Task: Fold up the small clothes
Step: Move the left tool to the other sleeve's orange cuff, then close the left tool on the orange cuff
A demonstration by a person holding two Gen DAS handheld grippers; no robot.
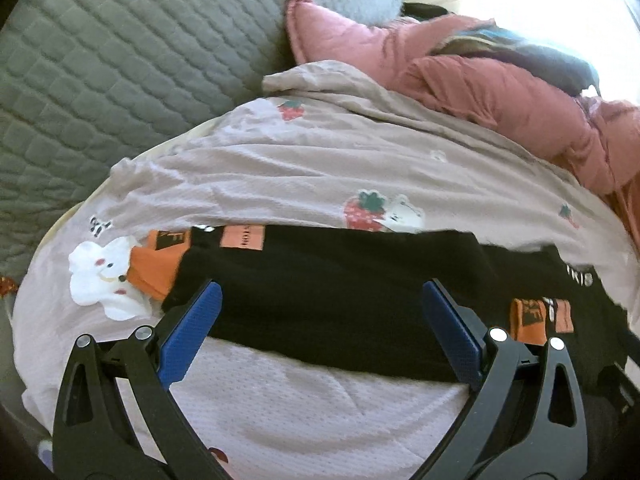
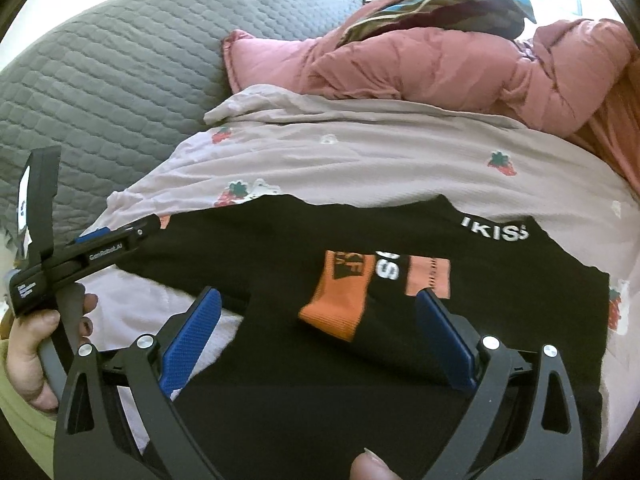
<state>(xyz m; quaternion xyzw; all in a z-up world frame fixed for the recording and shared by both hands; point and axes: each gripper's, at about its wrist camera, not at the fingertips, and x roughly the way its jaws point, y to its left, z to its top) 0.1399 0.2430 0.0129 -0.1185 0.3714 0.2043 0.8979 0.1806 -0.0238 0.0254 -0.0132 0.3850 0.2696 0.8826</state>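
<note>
A small black garment with orange patches and white letters lies spread on a pale pink strawberry-print cover; it also shows in the right wrist view. My left gripper is open, its blue pads straddling the garment's near edge. My right gripper is open over the garment's right part near the orange patch. The left gripper also shows in the right wrist view at the garment's left edge; its jaws are not readable there.
A grey quilted pillow lies at the back left. A pink padded jacket with a dark striped item on it lies at the back right. A white mesh cloth lies under the garment's near edge.
</note>
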